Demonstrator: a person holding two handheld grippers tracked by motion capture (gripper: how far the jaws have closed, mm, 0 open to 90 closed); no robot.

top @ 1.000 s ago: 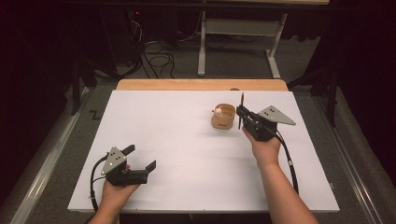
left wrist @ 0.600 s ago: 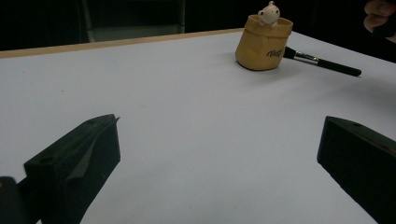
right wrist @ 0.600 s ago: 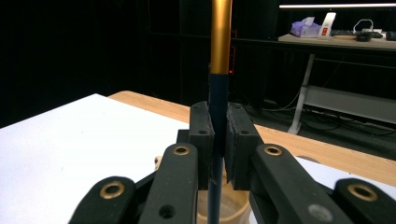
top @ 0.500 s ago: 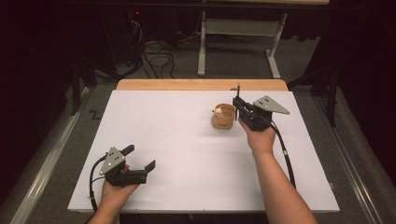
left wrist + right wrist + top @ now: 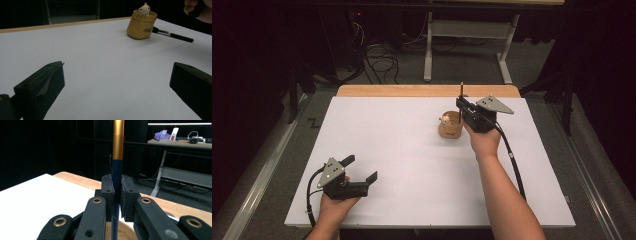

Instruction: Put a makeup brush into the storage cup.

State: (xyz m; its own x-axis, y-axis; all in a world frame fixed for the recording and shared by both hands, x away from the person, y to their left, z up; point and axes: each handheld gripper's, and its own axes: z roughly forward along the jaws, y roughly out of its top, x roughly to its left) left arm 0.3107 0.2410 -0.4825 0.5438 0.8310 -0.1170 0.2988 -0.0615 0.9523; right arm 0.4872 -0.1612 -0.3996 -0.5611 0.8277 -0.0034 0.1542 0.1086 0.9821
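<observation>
**Brush poised over a light little cup**

The white bench (image 5: 402,165) gives plenty of room, so the hazard sits up at the right hand-held gripper (image 5: 462,102). Its jaws are clamped narrow on a slim brush with a dark handle and gold ferrule (image 5: 117,157), held upright just above and beside the small tan, soft-sided cup (image 5: 450,126) with a pale figurine (image 5: 144,9) on its rim. I'd guess that a low or off-centre descent could knock the rim and tip the cup. A second black brush (image 5: 172,35) lies just behind it and might get nudged. The left hand-held gripper (image 5: 360,169) rests well apart, jaws wide, holding nothing.
</observation>
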